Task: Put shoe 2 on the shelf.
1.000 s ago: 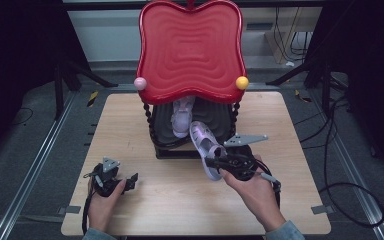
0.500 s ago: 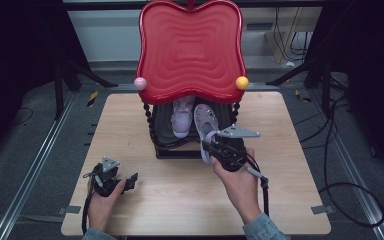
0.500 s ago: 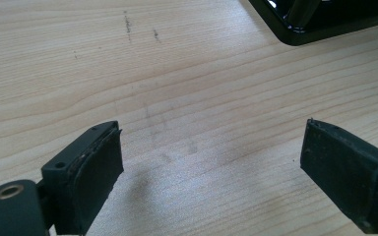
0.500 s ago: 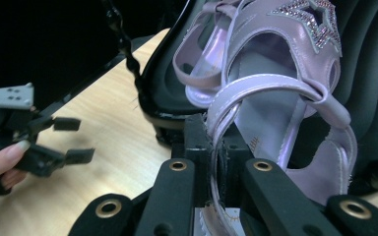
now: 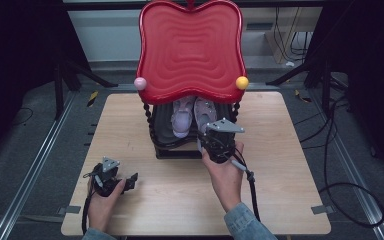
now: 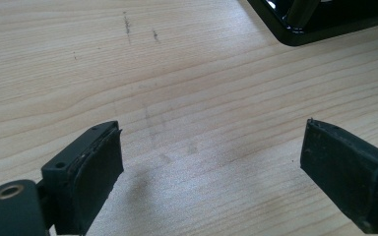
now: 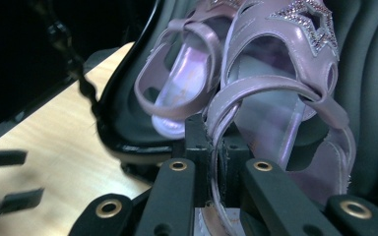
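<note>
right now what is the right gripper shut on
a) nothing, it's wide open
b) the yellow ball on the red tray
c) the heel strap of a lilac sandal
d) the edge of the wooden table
c: in the right gripper view, the right gripper pinches the heel strap of the lilac sandal, which lies beside its mate on the black shelf.

A wooden desk (image 5: 290,165) fills the middle of the frame. Cables (image 5: 350,165) trail over the grey floor (image 5: 20,165) at right; yellow tape (image 5: 93,98) lies upper left.
</note>
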Motion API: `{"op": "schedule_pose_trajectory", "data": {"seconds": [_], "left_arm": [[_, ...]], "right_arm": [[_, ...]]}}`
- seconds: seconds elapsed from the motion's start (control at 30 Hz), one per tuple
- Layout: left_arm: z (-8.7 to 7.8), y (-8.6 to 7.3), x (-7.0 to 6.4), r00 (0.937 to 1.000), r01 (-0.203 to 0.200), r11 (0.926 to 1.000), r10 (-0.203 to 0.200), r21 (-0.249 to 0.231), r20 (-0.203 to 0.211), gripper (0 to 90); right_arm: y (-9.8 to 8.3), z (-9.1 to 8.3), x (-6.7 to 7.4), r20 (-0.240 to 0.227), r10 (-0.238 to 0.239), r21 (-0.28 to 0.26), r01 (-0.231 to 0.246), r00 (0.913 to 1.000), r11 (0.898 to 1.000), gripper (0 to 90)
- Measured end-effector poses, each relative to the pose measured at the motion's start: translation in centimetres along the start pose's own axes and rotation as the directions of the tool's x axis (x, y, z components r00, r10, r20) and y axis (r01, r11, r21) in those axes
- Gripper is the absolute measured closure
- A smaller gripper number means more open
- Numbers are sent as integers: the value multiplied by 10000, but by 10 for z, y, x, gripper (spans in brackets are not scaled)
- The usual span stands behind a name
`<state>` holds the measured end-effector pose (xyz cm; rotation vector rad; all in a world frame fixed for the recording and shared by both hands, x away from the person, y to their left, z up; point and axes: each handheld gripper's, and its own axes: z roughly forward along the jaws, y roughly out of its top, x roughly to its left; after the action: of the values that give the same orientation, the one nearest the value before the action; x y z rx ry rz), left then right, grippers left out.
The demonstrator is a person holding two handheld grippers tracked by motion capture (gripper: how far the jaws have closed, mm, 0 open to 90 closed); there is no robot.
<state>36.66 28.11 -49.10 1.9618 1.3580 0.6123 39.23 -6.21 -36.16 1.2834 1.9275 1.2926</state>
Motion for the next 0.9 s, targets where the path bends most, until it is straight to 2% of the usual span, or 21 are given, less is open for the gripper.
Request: {"op": "schedule_pose_trajectory", "data": {"seconds": [0.1,0.37,0.9], "left_arm": [[0,0,-1,10000,-17,10000,17,14,28,82],[1,0,-1,10000,46,10000,-46,2,75,83],[1,0,-1,9998,117,9999,-117,-45,185,83]], "right_arm": [[2,8,0,329,65,-144,-61,9994,9999,864],[7,26,0,1220,-278,-469,338,9921,9983,865],[12,51,4,2051,-492,-570,621,9775,9964,865]]}}
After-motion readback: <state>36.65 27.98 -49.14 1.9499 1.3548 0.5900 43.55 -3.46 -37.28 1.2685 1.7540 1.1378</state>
